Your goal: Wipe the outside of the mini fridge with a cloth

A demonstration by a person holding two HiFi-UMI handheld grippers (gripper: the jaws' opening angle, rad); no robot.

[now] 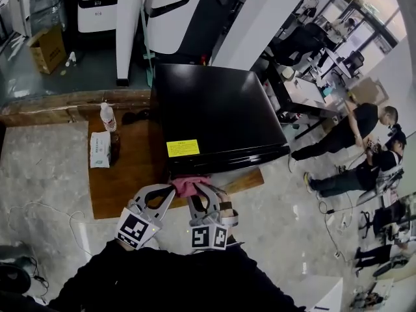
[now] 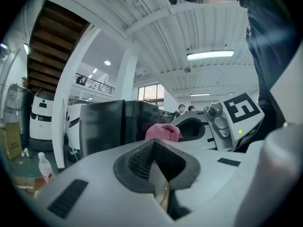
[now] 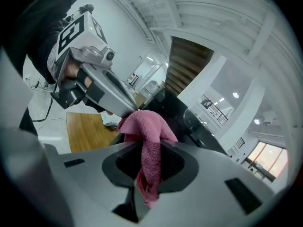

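The black mini fridge (image 1: 218, 116) stands on a wooden platform (image 1: 123, 174), with a yellow label (image 1: 182, 148) near its front edge. A pink cloth (image 1: 188, 186) bunches against the fridge's near face. My right gripper (image 1: 198, 190) is shut on the pink cloth (image 3: 147, 141), which hangs down between its jaws. My left gripper (image 1: 170, 192) sits just left of it, jaws shut with nothing between them; in the left gripper view the cloth (image 2: 162, 132) shows beyond the closed jaws (image 2: 154, 148), in front of the fridge (image 2: 111, 124).
A water bottle (image 1: 108, 117) and a pack of tissues (image 1: 99, 149) rest on the platform's left part. White robots and a cardboard box (image 1: 45, 49) stand at the back. People (image 1: 351, 132) work at the right. Cables lie on the marble floor.
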